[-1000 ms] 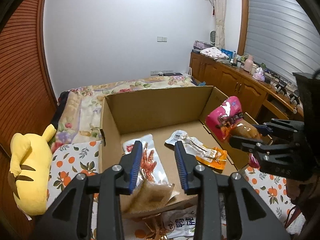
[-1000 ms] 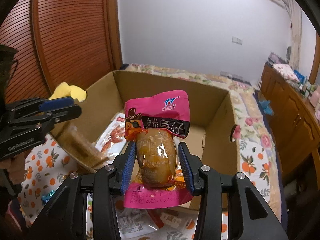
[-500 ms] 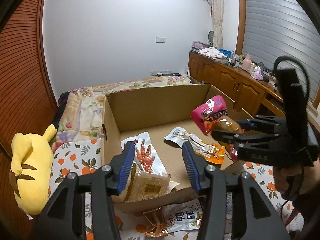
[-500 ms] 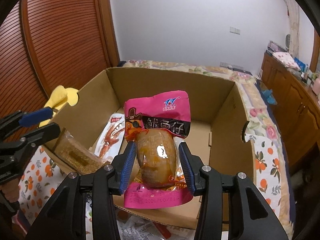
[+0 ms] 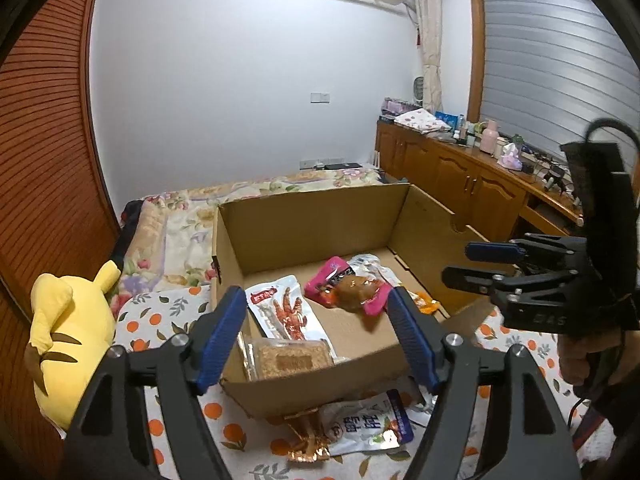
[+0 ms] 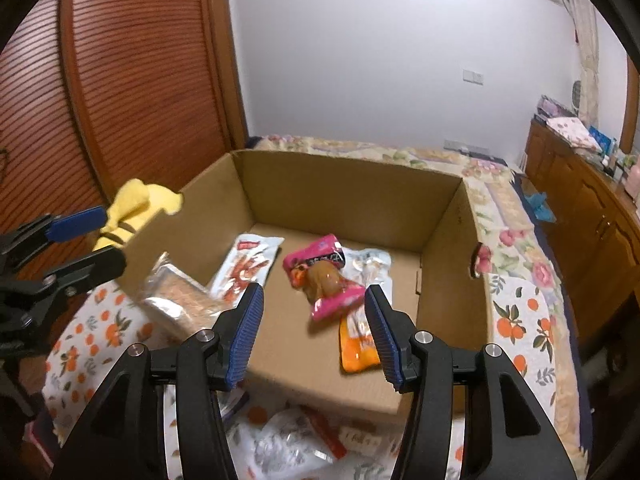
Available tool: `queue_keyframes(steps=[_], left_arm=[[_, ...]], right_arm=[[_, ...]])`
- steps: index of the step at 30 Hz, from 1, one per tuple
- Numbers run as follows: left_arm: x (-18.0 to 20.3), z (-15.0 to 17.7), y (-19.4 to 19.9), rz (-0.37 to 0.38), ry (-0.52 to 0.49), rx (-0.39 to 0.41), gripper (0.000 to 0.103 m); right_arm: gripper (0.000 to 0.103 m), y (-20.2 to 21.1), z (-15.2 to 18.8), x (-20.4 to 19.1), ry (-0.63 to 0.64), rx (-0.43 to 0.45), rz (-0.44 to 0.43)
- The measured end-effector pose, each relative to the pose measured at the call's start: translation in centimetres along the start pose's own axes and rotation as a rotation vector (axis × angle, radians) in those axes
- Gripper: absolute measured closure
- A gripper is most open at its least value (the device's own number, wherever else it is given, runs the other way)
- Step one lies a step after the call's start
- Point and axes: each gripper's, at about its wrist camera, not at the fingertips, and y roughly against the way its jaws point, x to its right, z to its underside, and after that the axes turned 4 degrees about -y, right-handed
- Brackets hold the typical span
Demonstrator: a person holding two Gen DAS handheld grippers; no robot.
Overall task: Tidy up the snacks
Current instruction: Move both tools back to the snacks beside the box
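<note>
A cardboard box (image 5: 320, 224) stands open on the orange-print bedcover. My left gripper (image 5: 316, 332) hovers at the box's near edge, its jaws opening with nothing between them. Just past it a brown cracker packet (image 5: 288, 360) leans in the box's near left corner. My right gripper (image 6: 314, 332) is also over the near edge, jaws opening and empty. The pink snack packet (image 6: 324, 276) lies on the box floor, slightly blurred, beside a red-and-clear packet (image 6: 248, 264) and over an orange one (image 6: 358, 344). In the left wrist view, the right gripper (image 5: 480, 264) shows at the box's right wall.
Loose snacks lie in front of the box: a white-and-blue packet (image 5: 368, 424) and a gold wrapper (image 5: 304, 436). A yellow plush toy (image 5: 68, 328) sits left of the box. Wooden cabinets (image 5: 460, 176) line the right wall, and a wooden sliding door (image 6: 120, 80) is on the left.
Both grippers spread their jaws and let go. The pink packet dropped from the right gripper onto the box floor. The brown packet left the left gripper and settled in the near left corner.
</note>
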Motion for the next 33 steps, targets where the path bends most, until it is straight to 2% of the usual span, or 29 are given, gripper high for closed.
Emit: queue_keyframes(steps=[9,12,16,26,33], left_arm=[[1.5,2.3,3.1,0.043,-0.037,0.004,0.029],[1.9,4.0,3.7,0.064,-0.041,-0.009,0.029],[2.1,7.2,3.6,0.094,-0.031,-0.068,0.029],[1.7,13.6,3.0,0.051,-0.011,-0.186,0.029],[1.2,16.4,2.8,0.037,-0.011,-0.242,0.029]], right_arm=[[0.047,4.8,4.2,0.1,0.034,-0.001,-0.043],[0.047,5.2,5.9,0.1,0.028,-0.02,-0.06],[0.047,5.3,8.7,-0.6,0.033,-0.047,-0.082],[0.047,4.0,14.1,-3.0,0.07,-0.121,-0.12],[0.047,3.3,15.5,-4.1,0.085,-0.141,-0.134]])
